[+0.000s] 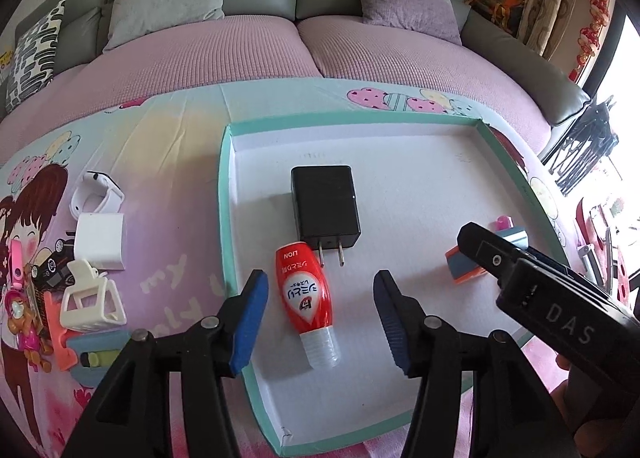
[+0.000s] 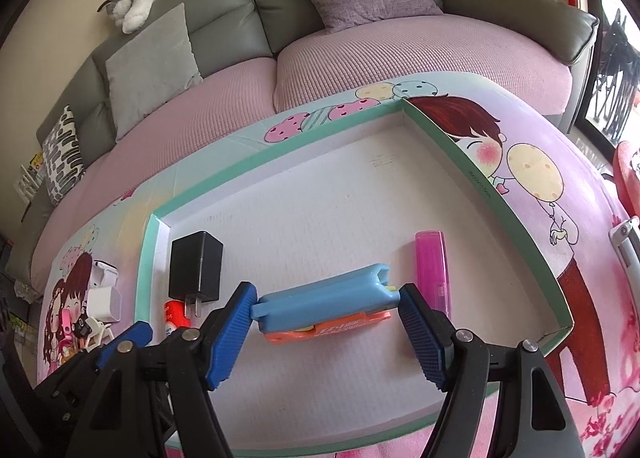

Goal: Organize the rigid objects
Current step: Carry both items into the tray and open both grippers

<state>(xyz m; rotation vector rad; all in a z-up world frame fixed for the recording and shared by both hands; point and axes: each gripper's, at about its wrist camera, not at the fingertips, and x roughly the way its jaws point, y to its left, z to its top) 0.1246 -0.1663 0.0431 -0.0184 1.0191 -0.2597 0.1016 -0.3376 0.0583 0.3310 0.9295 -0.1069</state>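
Note:
A shallow white tray with a teal rim (image 1: 226, 194) (image 2: 256, 162) lies on the cartoon-print table. In it are a black charger (image 1: 325, 205) (image 2: 196, 272), a red tube with a clear cap (image 1: 306, 298) (image 2: 175, 316), a blue and orange utility knife (image 2: 324, 304) (image 1: 464, 264) and a pink case (image 2: 432, 268). My left gripper (image 1: 320, 318) is open, its fingers either side of the red tube, not touching. My right gripper (image 2: 328, 334) has its blue pads at both ends of the knife; the grip is unclear.
Left of the tray lies a cluster of small items: a white smartwatch (image 1: 98, 192), a white box (image 1: 100, 240), a cream hair claw (image 1: 90, 300), pink toys (image 1: 24, 322). A sofa with cushions (image 1: 280, 38) stands behind the table.

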